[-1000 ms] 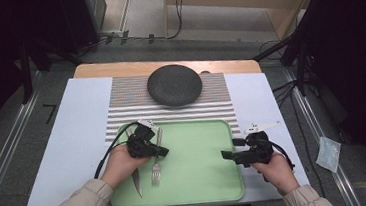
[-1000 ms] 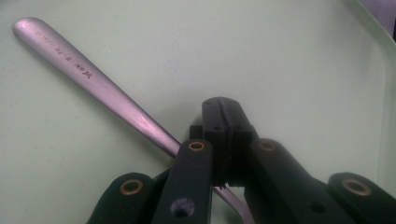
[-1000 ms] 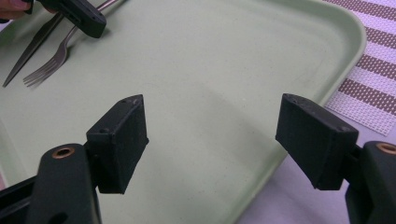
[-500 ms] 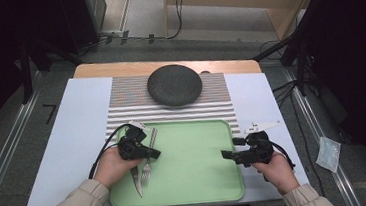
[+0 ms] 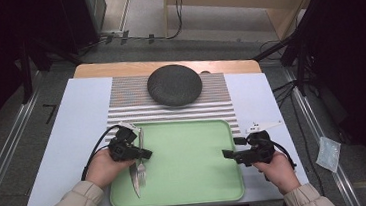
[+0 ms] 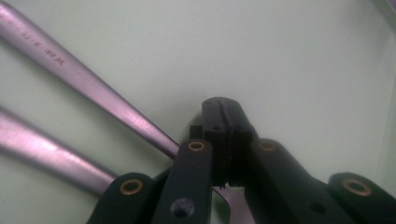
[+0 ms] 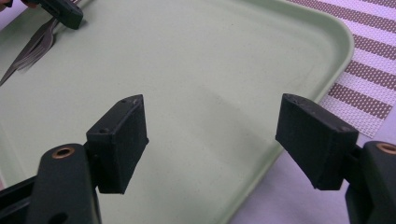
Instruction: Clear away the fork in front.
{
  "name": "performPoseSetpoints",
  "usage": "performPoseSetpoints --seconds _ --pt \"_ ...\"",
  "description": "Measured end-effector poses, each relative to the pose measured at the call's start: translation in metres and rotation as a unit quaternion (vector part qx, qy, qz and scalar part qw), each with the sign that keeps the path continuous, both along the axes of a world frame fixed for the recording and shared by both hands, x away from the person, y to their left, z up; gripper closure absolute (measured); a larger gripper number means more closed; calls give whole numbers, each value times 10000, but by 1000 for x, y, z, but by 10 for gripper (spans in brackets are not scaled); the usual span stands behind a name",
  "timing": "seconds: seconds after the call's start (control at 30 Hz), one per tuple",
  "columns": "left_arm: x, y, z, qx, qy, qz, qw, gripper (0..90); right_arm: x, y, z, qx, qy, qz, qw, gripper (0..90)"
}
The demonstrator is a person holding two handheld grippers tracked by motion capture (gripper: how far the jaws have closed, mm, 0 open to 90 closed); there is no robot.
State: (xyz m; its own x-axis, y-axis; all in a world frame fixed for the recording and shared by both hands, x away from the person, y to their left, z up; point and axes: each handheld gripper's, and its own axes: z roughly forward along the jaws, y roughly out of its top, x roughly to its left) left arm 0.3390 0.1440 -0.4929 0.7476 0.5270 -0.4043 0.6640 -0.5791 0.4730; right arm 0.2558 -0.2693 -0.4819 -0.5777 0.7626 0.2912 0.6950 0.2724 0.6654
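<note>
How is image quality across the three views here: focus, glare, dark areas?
High view: table evenly lit, surroundings near black. Left gripper view: very close, soft focus; the cutlery handles carry a purplish sheen on the green tray. Right gripper view: right gripper sharp, distant fork blurred.

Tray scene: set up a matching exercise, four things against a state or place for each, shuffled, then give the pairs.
Things:
1. left tongs
2. right tongs
3. dark round plate
4. fork and knife

States or places:
A. on the striped mat, beyond the tray
B. jaws wide apart, nothing between them
C. lying at the left side of the green tray
D. jaws pressed together over the tray

Pairs: 1-D, 2-B, 3-A, 4-C
</note>
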Motion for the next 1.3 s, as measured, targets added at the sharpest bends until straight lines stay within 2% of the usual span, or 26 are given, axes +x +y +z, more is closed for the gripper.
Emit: performPoseSetpoints --seconds 0.43,0.6,0.67,0.73,0.9,1.07,1.2,1.3 --pt "-2 24 2 31 28 174 9998 900 -1 -4 0 3 -6 -43 10000 229" --pt "0 30 2 -18 79 323 9994 890 -1 -3 -1 3 1 -5 10000 229" --pt "1 31 2 -58 102 300 9995 871 -2 -2 -2 11 48 -21 10000 229" --pt "1 31 4 -204 110 311 9992 825 -1 -2 -2 -2 38 11 10000 229" --pt "1 34 12 -587 -178 398 9973 653 0 -1 -4 -14 71 51 10000 229" --pt "-1 37 19 -1071 -451 560 9916 462 1 0 -5 13 73 113 9999 229" --pt "-1 39 20 -1143 -526 618 9901 378 1 0 -4 65 65 140 9999 229" --pt "-3 40 23 -1192 -654 635 9887 342 1 1 -4 68 103 128 9998 229"
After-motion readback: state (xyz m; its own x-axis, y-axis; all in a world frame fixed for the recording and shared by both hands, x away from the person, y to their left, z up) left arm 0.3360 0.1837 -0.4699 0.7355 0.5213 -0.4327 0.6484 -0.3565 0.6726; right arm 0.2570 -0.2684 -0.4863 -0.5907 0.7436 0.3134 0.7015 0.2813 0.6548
